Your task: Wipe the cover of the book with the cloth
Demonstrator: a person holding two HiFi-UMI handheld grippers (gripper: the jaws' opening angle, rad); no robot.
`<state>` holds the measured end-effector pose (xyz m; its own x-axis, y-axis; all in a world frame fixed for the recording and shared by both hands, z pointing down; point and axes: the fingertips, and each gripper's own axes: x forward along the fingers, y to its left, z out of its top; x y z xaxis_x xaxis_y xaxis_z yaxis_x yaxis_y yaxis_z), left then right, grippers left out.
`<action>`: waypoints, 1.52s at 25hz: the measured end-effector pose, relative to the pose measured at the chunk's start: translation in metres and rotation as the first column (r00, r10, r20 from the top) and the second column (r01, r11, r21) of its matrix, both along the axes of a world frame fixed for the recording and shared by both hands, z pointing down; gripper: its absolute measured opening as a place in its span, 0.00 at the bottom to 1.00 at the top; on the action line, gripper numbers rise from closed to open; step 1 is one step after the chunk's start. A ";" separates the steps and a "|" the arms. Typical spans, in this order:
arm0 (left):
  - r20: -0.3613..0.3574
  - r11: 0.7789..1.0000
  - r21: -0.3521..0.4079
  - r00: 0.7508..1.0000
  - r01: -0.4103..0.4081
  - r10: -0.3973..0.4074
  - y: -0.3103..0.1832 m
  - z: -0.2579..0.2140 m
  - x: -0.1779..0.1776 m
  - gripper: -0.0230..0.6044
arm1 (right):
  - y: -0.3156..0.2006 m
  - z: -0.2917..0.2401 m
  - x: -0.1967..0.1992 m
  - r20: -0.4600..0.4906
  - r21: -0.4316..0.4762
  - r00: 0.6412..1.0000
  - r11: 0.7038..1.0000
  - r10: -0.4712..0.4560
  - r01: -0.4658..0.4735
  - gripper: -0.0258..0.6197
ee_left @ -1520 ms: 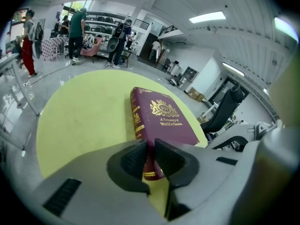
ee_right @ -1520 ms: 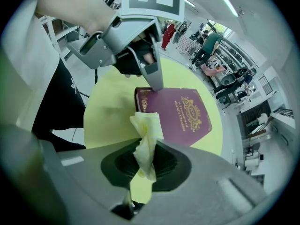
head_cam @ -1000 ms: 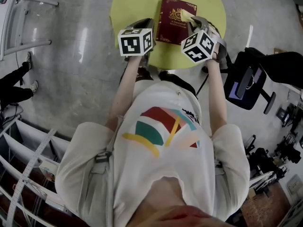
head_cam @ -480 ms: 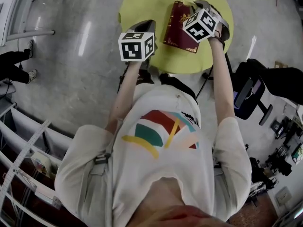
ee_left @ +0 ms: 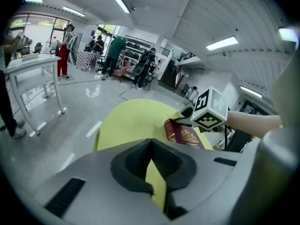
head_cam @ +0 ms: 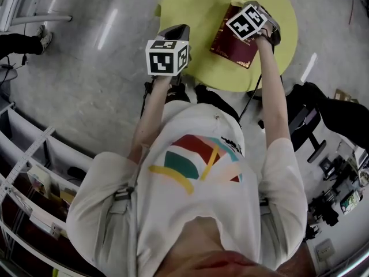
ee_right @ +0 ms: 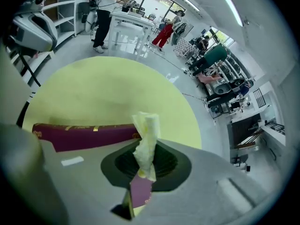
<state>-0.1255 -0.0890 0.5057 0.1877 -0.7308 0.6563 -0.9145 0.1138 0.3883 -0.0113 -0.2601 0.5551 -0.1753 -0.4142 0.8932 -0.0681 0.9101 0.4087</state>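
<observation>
Book (head_cam: 233, 39) lies flat on yellow round table (head_cam: 196, 10), under right gripper (head_cam: 249, 7); its jaws are clamped on a bunched pale cloth (ee_right: 146, 135), wad poking past the tips; left gripper (ee_left: 151, 165) closed on nothing, well apart from book; risks: nothing pins book, so a wipe may shove it along; thin wad may let jaw tips scrape cover; gold crest and lettering on maroon cover, too small to read.
</observation>
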 end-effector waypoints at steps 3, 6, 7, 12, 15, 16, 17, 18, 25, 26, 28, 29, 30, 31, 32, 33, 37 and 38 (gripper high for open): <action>-0.010 1.000 -0.008 1.000 0.024 -0.024 0.004 0.004 -0.005 0.06 | 0.001 0.003 0.000 -0.026 0.016 0.999 1.000 -0.020 0.021 0.09; -0.013 0.999 -0.013 0.999 0.030 -0.030 0.005 0.006 -0.006 0.06 | 0.006 0.003 0.002 -0.033 0.015 0.999 0.999 -0.034 0.035 0.09; -0.013 1.000 -0.014 1.000 0.028 -0.029 0.005 0.006 -0.006 0.06 | 0.011 0.003 0.002 -0.034 0.010 0.999 0.999 -0.040 0.040 0.09; -0.009 1.000 -0.025 1.000 0.013 -0.013 0.004 0.011 -0.002 0.06 | 0.054 0.005 0.007 -0.025 -0.025 0.996 0.996 -0.081 0.080 0.09; -0.009 0.999 -0.034 1.000 0.006 -0.006 0.004 0.016 -0.002 0.06 | 0.086 0.008 0.014 -0.032 -0.050 0.993 0.993 -0.113 0.111 0.09; -0.009 0.999 -0.035 1.000 0.004 -0.005 0.004 0.017 -0.002 0.06 | 0.097 0.009 0.016 -0.032 -0.063 0.992 0.991 -0.121 0.119 0.09; -0.010 0.999 -0.035 1.000 0.003 -0.003 0.003 0.017 -0.002 0.06 | 0.106 0.009 0.018 -0.029 -0.077 0.991 0.989 -0.128 0.126 0.09; -0.012 0.999 -0.034 1.000 0.001 -0.002 0.003 0.017 -0.002 0.06 | 0.115 0.009 0.020 -0.026 -0.090 0.990 0.987 -0.136 0.133 0.09; -0.011 1.000 -0.015 1.000 -0.011 0.011 -0.005 0.011 0.002 0.06 | 0.172 0.009 0.033 -0.026 -0.165 0.982 0.970 -0.187 0.181 0.09; -0.012 1.000 -0.012 1.000 -0.013 0.012 -0.005 0.011 0.002 0.06 | 0.181 0.009 0.034 -0.024 -0.179 0.981 0.966 -0.195 0.187 0.09; -0.015 1.000 -0.008 1.000 -0.014 0.014 -0.007 0.009 0.003 0.06 | 0.197 0.008 0.036 -0.019 -0.204 0.979 0.959 -0.203 0.195 0.09; -0.017 1.000 -0.007 1.000 -0.015 0.015 -0.007 0.009 0.003 0.06 | 0.203 0.008 0.036 -0.015 -0.215 0.979 0.957 -0.204 0.196 0.09; -0.018 1.000 -0.006 1.000 -0.017 0.017 -0.008 0.009 0.004 0.06 | 0.210 0.008 0.037 -0.012 -0.223 0.979 0.955 -0.203 0.195 0.09; -0.019 1.000 -0.006 1.000 -0.019 0.019 -0.009 0.009 0.005 0.06 | 0.215 0.008 0.038 -0.009 -0.229 0.979 0.954 -0.202 0.195 0.09; -0.020 1.000 -0.006 1.000 -0.021 0.021 -0.009 0.009 0.006 0.06 | 0.219 0.008 0.039 -0.008 -0.233 0.979 0.953 -0.203 0.195 0.09; -0.022 1.000 -0.006 0.999 -0.023 0.023 -0.010 0.010 0.007 0.06 | 0.222 0.009 0.039 -0.009 -0.235 0.979 0.952 -0.204 0.197 0.09; -0.026 1.000 -0.003 0.999 -0.031 0.031 -0.014 0.010 0.011 0.06 | 0.226 0.010 0.041 -0.013 -0.241 0.979 0.951 -0.204 0.195 0.09; -0.027 0.999 -0.002 0.999 -0.033 0.033 -0.015 0.010 0.011 0.06 | 0.226 0.010 0.041 -0.013 -0.244 0.980 0.951 -0.201 0.191 0.09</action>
<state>-0.1141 -0.1042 0.5152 0.2295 -0.7221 0.6526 -0.9070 0.0845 0.4125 0.0301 -0.0340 0.5654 -0.1965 -0.1476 0.9693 0.1325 0.9756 0.1754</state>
